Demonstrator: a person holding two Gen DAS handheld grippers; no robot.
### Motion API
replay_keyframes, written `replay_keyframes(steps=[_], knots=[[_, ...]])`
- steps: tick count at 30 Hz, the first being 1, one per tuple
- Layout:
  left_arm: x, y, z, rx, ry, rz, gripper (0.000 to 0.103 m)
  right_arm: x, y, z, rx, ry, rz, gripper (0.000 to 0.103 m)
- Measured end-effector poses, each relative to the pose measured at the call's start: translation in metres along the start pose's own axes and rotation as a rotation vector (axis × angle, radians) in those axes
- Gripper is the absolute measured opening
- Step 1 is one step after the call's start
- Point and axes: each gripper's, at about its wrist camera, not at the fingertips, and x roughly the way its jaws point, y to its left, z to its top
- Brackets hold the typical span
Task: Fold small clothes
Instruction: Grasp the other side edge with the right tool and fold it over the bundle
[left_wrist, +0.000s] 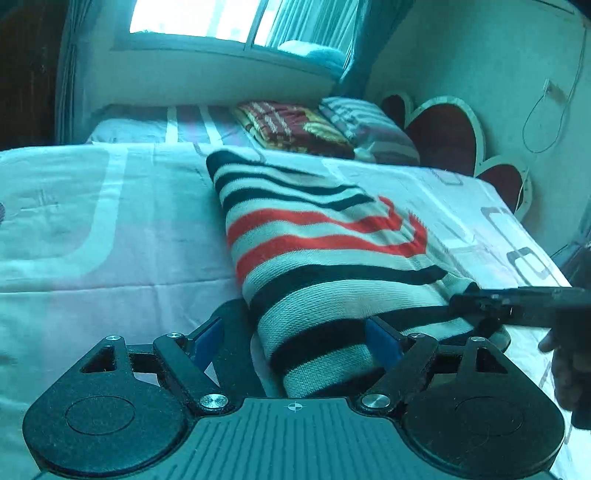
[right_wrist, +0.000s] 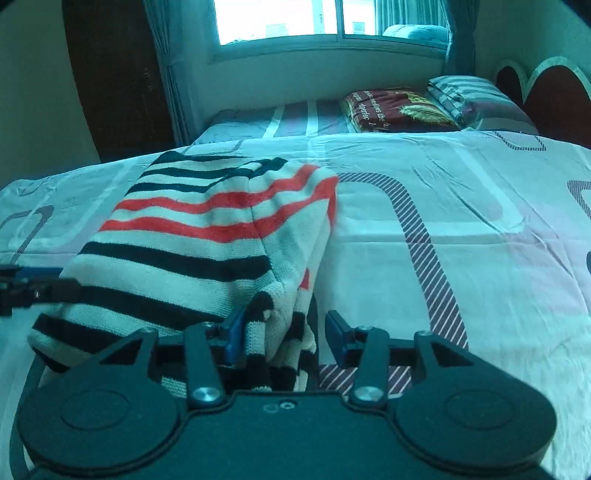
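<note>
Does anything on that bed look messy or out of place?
Only slightly. The striped sweater is folded, but at its near right corner loose layers sag unevenly between the right gripper fingers. Nothing looks spilled or damaged on the bedsheet.

Striped sweater (left_wrist: 325, 258): ribbed knit cloth, matt, slightly fuzzy along the red and dark bands. Bed sheet (left_wrist: 110, 240): thin smooth woven cloth, matt, with fine creases toward the bed's right edge. Left gripper (left_wrist: 295, 339) and right gripper (right_wrist: 282, 336): matt black plastic bodies, ribbed top plate on the left one, shiny bare-metal screw heads, smooth blue plastic finger pads (right_wrist: 233, 338).
</note>
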Motion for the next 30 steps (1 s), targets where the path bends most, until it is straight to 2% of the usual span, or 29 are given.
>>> replay_keyframes(steps=[2, 3, 4, 5, 6, 9, 10, 12, 13, 16, 18, 22, 23, 26, 27, 30], knots=[[-0.002, 0.005, 0.005, -0.005, 0.000, -0.007, 0.083, -0.015, -0.011, 0.011, 0.067, -0.056, 0.065, 0.047], [0.000, 0.012, 0.007, -0.025, 0.025, -0.024, 0.083, -0.016, -0.021, 0.014, 0.112, -0.054, 0.083, 0.060], [0.004, 0.017, 0.009, -0.047, 0.046, -0.043, 0.083, -0.014, -0.033, 0.015, 0.156, -0.038, 0.100, 0.066], [0.008, 0.022, 0.013, -0.058, 0.062, -0.061, 0.083, -0.008, -0.043, 0.016, 0.185, -0.008, 0.113, 0.066], [0.012, 0.026, 0.016, -0.069, 0.083, -0.082, 0.083, 0.001, -0.051, 0.016, 0.199, 0.046, 0.121, 0.059], [0.029, 0.040, 0.025, -0.160, 0.166, -0.155, 0.083, 0.018, -0.075, 0.016, 0.337, 0.109, 0.271, 0.055], [0.035, 0.046, 0.026, -0.199, 0.180, -0.183, 0.083, 0.025, -0.080, 0.015, 0.376, 0.134, 0.296, 0.056], [0.048, 0.057, 0.029, -0.279, 0.224, -0.245, 0.083, 0.035, -0.088, 0.015, 0.399, 0.143, 0.305, 0.069], [0.053, 0.062, 0.030, -0.314, 0.242, -0.286, 0.083, 0.040, -0.093, 0.014, 0.425, 0.159, 0.333, 0.069], [0.068, 0.071, 0.028, -0.366, 0.274, -0.316, 0.083, 0.057, -0.106, 0.012, 0.500, 0.231, 0.423, 0.072], [0.075, 0.071, 0.027, -0.383, 0.278, -0.336, 0.083, 0.064, -0.107, 0.014, 0.513, 0.254, 0.476, 0.079], [0.090, 0.061, 0.036, -0.361, 0.289, -0.343, 0.080, 0.083, -0.086, 0.030, 0.450, 0.303, 0.519, 0.077], [0.093, 0.059, 0.038, -0.358, 0.290, -0.340, 0.079, 0.089, -0.080, 0.033, 0.446, 0.317, 0.529, 0.067], [0.096, 0.061, 0.042, -0.351, 0.303, -0.341, 0.070, 0.092, -0.072, 0.036, 0.396, 0.320, 0.536, 0.063], [0.095, 0.064, 0.041, -0.354, 0.304, -0.351, 0.069, 0.089, -0.075, 0.035, 0.378, 0.322, 0.530, 0.052], [0.097, 0.071, 0.038, -0.374, 0.290, -0.370, 0.070, 0.087, -0.093, 0.023, 0.422, 0.316, 0.571, 0.047]])
